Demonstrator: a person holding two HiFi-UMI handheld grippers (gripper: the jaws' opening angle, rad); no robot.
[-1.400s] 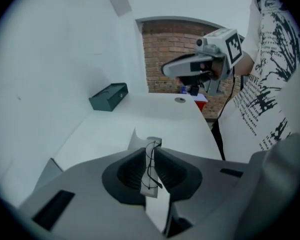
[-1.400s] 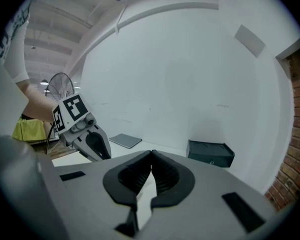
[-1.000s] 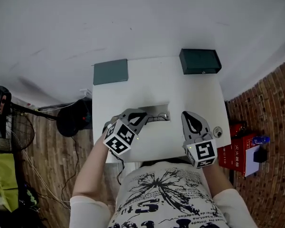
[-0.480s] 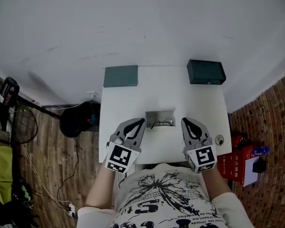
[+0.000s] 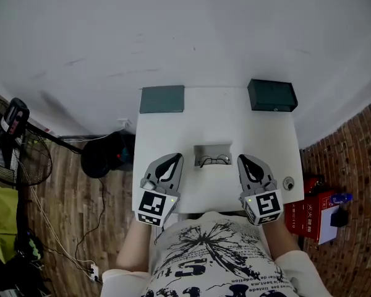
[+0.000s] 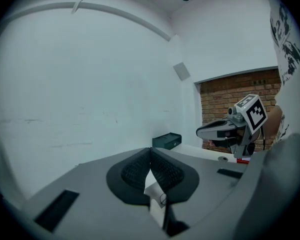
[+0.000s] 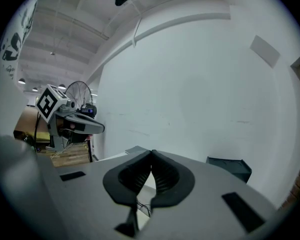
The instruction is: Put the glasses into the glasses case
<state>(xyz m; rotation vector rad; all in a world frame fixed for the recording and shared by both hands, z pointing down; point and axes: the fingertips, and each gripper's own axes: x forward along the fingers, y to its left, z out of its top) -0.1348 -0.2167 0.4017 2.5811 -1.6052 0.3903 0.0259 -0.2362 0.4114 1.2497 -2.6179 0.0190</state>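
Thin-framed glasses (image 5: 214, 160) lie on a pale grey rectangle (image 5: 212, 150) in the middle of the white table (image 5: 191, 129). A dark green box with a front latch (image 5: 272, 95) stands at the far right corner, and a flat grey-green case (image 5: 162, 99) lies at the far left. My left gripper (image 5: 176, 158) sits left of the glasses, shut and empty. My right gripper (image 5: 242, 159) sits to their right, also shut and empty. Neither touches the glasses. Below the shut jaws, the glasses (image 6: 161, 200) show in the left gripper view and thin wire (image 7: 145, 207) in the right gripper view.
A small round object (image 5: 289, 182) lies near the table's right edge. Red boxes (image 5: 312, 206) stand on the brick floor at right. A floor fan (image 5: 12, 159) and cables are on the wooden floor at left. The white wall runs behind the table.
My left gripper has drawn back from the glasses, to the left and toward the table's front edge. The right gripper has hardly moved. The head view has shifted a little.
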